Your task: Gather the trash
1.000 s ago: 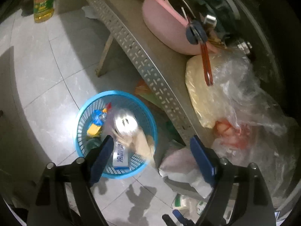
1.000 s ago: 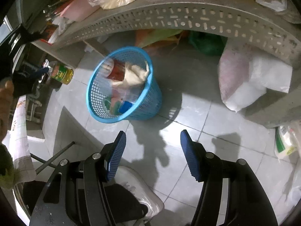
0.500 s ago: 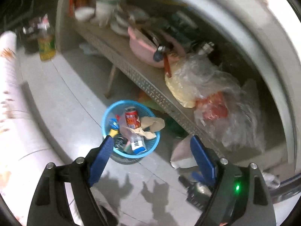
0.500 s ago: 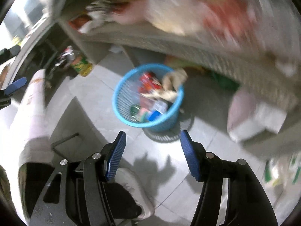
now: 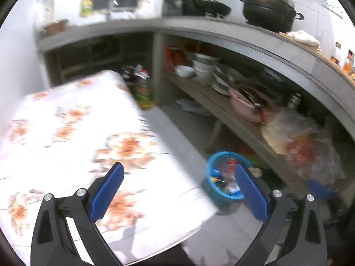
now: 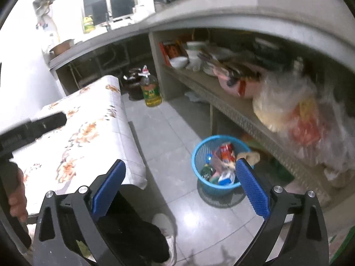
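Both tongs, left (image 5: 178,187) and right (image 6: 179,186), just opened wide, empty, now raised off the blue basket (image 6: 200,153). Can (image 6: 227,151) and wrappers sit inside; floral-cloth surface (image 5: 66,119) looks bare, so likely done.

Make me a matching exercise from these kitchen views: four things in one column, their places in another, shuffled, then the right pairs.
Things:
1. red can
2. oil bottle
3. pot
4. pink basin

Places:
A. on the top counter
B. on the lower shelf
C. in the blue basket
D. standing on the floor by the pillar

Pairs: 1-C, 2-D, 3-A, 4-B
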`<act>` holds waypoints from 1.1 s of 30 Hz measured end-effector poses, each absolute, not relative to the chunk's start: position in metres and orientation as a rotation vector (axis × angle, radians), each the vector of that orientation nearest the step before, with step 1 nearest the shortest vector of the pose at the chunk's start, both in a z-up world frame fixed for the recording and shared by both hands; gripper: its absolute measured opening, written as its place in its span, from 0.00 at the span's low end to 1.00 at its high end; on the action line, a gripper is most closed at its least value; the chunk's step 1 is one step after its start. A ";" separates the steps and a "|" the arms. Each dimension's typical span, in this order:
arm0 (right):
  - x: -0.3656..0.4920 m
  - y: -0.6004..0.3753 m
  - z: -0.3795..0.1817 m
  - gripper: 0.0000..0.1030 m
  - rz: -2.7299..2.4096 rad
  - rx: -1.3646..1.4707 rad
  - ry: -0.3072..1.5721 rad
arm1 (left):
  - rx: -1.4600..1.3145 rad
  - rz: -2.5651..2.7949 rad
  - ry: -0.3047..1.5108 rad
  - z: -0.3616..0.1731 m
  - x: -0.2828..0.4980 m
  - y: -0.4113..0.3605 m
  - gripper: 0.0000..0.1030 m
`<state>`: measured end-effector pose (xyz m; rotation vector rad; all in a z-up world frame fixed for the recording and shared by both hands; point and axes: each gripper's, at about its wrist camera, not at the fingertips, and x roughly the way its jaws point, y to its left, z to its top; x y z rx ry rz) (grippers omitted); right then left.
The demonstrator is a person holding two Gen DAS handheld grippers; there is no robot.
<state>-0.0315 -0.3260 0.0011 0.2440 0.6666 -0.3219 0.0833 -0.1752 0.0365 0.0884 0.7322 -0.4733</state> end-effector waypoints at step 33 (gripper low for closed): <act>-0.053 -0.311 -0.010 0.92 -0.650 0.199 0.815 | 0.184 -0.224 0.922 0.003 0.039 -0.131 0.95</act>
